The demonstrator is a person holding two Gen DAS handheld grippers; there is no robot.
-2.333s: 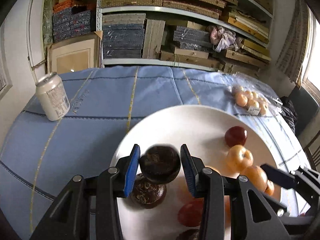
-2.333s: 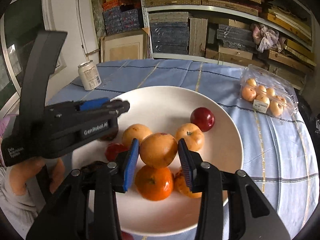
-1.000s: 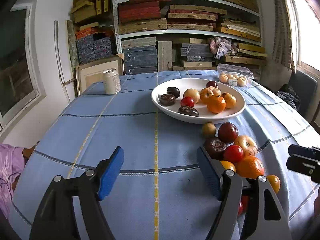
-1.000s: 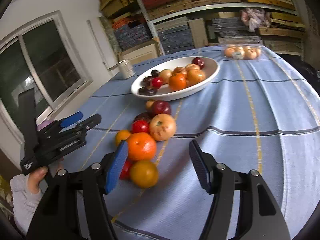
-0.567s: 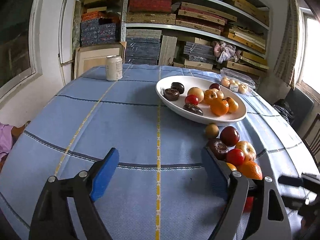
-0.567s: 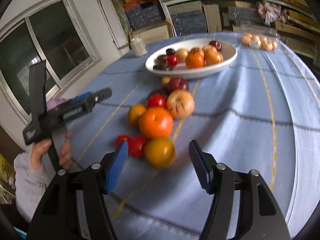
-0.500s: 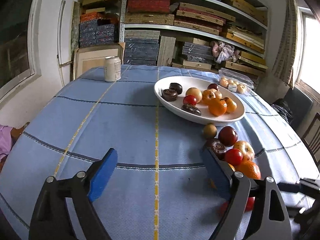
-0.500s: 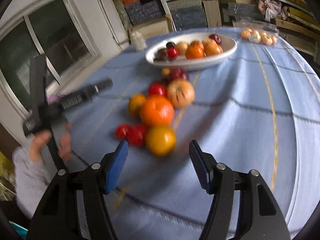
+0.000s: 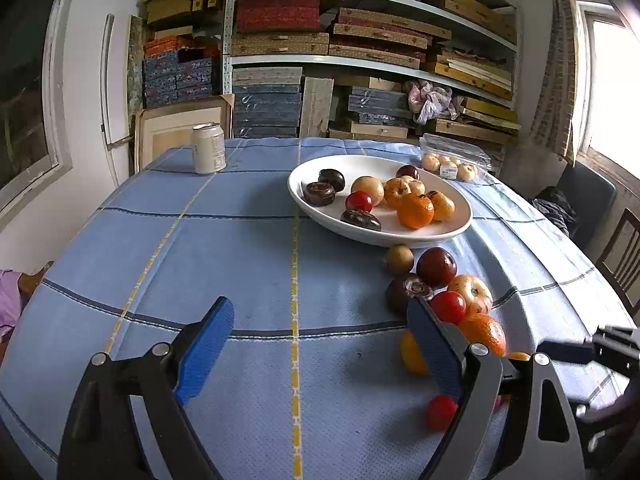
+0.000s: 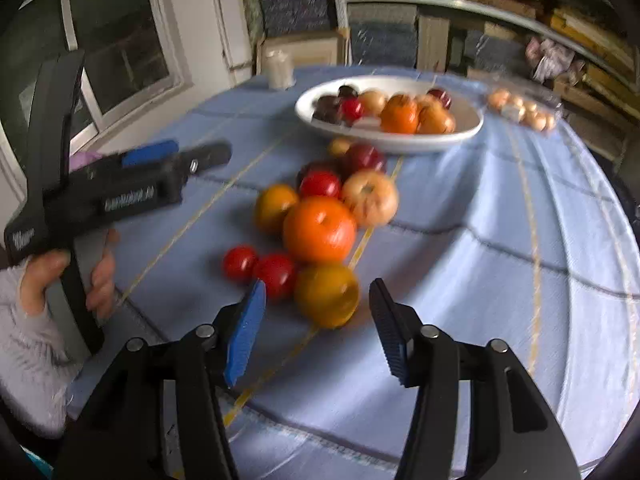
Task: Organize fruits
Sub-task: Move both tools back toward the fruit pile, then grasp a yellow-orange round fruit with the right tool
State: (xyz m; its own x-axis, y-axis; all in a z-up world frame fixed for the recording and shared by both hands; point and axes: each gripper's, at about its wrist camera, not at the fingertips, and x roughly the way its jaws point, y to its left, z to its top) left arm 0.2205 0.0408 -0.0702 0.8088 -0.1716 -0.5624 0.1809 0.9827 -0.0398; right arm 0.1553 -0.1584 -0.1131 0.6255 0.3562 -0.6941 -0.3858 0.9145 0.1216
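We take the white plate (image 9: 460, 232) as landmark, sitting on the blue-clothed worktop (image 9: 240, 240). On the plate: dark fruits at its left side, a red one mid-plate, oranges and pale apples to the right. Just in front of the plate a loose fruit pile (image 10: 324, 220) lies on the cloth: a brownish fruit and a dark red one nearest the plate rim, then a pale apple (image 10: 370, 198), a big orange (image 10: 320, 229), small red tomatoes, and a yellow-orange fruit (image 10: 327, 295) farthest from the plate.

Left claw (image 9: 316, 344) is released, jaws spread wide, nothing between them, hovering over bare cloth well in front of the plate and left of the pile.

Right claw (image 10: 318, 326) is not gripping; jaws are closing, with the yellow-orange fruit just ahead of the tips, pads not touching it. That view is blurred.

A can (image 9: 208, 148) stands behind and left of the plate; a clear pack of small fruit (image 9: 452, 160) sits behind and right of it.
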